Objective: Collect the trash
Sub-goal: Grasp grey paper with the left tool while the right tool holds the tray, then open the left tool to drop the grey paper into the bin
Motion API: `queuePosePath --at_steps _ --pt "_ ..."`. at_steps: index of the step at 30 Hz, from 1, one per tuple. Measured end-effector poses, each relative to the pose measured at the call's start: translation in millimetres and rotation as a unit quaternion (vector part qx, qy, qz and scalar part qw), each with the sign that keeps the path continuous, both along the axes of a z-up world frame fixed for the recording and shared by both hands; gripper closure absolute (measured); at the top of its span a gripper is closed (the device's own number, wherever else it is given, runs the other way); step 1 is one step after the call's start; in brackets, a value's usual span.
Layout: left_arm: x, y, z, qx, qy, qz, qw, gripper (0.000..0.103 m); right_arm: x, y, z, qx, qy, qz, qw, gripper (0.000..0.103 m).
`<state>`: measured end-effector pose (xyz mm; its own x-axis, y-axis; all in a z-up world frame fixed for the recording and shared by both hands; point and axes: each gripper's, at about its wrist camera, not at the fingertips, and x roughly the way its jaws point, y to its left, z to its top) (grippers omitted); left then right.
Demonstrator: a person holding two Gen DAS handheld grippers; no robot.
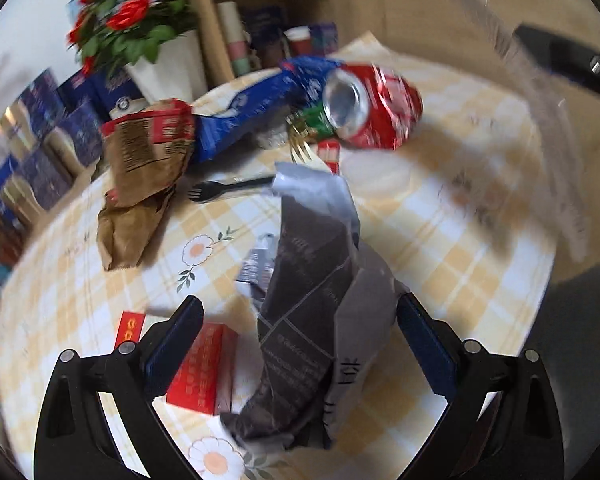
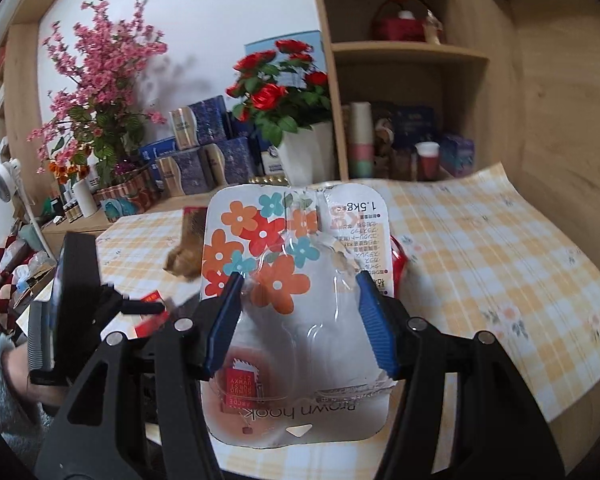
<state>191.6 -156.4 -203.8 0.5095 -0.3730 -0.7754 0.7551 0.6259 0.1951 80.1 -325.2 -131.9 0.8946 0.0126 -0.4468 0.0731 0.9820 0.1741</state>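
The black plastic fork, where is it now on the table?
In the left wrist view the black plastic fork lies on the checked tablecloth, between the brown paper bag and the grey plastic bag, below the blue wrapper.

right gripper [image 2: 298,312] clamped on flowered blister pack [image 2: 284,248], above checked tablecloth [image 2: 480,240]

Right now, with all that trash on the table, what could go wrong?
1. The right tongs pinch a slippery plastic hook package only by its edges, so it might pop out.
2. The grey bag lies loose between the open left tongs; closing them may catch only a fold.
3. The crushed can lies on its side near the table's edge; a bump could roll it off.
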Motion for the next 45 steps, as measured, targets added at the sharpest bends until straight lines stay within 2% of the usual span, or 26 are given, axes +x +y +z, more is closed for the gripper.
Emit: queuePosePath --at_steps 3,5,6,7,8,12,15,19,22,28,31,34,40,42,44,45 --pt "4.6 -6.3 -10.0 0.022 0.008 0.008 0.9997 0.008 -7.7 -3.6 -4.6 0.005 0.006 -0.003 1.0 0.045" --pt "4.7 -8.1 -12.8 0.025 0.014 0.009 0.9996 0.012 -11.4 -4.9 -6.4 0.008 0.009 -0.004 1.0 0.045" --pt "3.4 -8.6 -12.6 0.026 0.013 0.006 0.9996 0.035 -14.4 -5.6 -8.0 0.012 0.011 -0.006 1.0 0.045" --pt "2.7 -10.0 -13.0 0.03 0.015 0.007 0.9994 0.043 -15.4 -5.8 -8.0 0.015 0.012 -0.006 1.0 0.045" --pt "3.4 -8.3 -10.5 0.028 0.018 0.012 0.9994 0.044 -17.2 -5.8 -8.7 0.019 0.013 -0.006 1.0 0.045" --pt "7.4 10.3 8.0 -0.034 0.058 0.038 0.997 0.047 -25.4 -1.3 -7.7 0.023 0.013 -0.003 1.0 0.045" --pt "3.0 31.8 29.2 -0.095 0.088 0.053 0.9902 0.047 -35.2 5.8 -5.0 0.025 0.011 0.003 1.0 0.045" --pt "-23.7 57.8 51.5 -0.158 0.116 0.043 0.9797 0.047 -48.0 16.3 -0.1 0.026 0.008 0.01 1.0 0.045" --pt "-50.8 69.7 54.4 -0.175 0.132 0.025 0.9754 0.047 -60.3 24.9 1.6 0.027 0.006 0.015 0.999 0.045" --pt "-116.3 88.2 25.6 -0.145 0.167 -0.036 0.9745 0.047 -81.2 39.6 4.4 0.022 0.002 0.027 0.999 0.045" --pt "-137.3 93.1 0.4 -0.121 0.191 -0.034 0.9735 0.047 -89.2 45.1 4.3 0.02 0.002 0.031 0.999 0.045" --pt "-151.4 88.6 -29.1 -0.081 0.213 -0.025 0.9733 0.047 -92.7 47.5 4.3 0.021 0.003 0.032 0.999 0.045" --pt "-139.6 69.2 -67.9 -0.013 0.236 -0.005 0.9718 0.047 -94.2 49.5 1.9 0.018 0.007 0.033 0.999 0.045" --pt "-131.7 64.3 -73.5 -0.011 0.244 0.002 0.9696 0.046 -95.1 50.3 0.4 0.018 0.011 0.032 0.999 0.045" --pt "-124.8 60.8 -76.7 -0.017 0.252 0.01 0.9675 0.041 -96.0 49.5 -0.4 0.019 0.014 0.03 0.999 0.045" --pt "-122.2 59.7 -78.3 -0.023 0.261 0.012 0.9649 0.031 -97.4 48.9 -1.1 0.018 0.015 0.028 0.999 0.045"
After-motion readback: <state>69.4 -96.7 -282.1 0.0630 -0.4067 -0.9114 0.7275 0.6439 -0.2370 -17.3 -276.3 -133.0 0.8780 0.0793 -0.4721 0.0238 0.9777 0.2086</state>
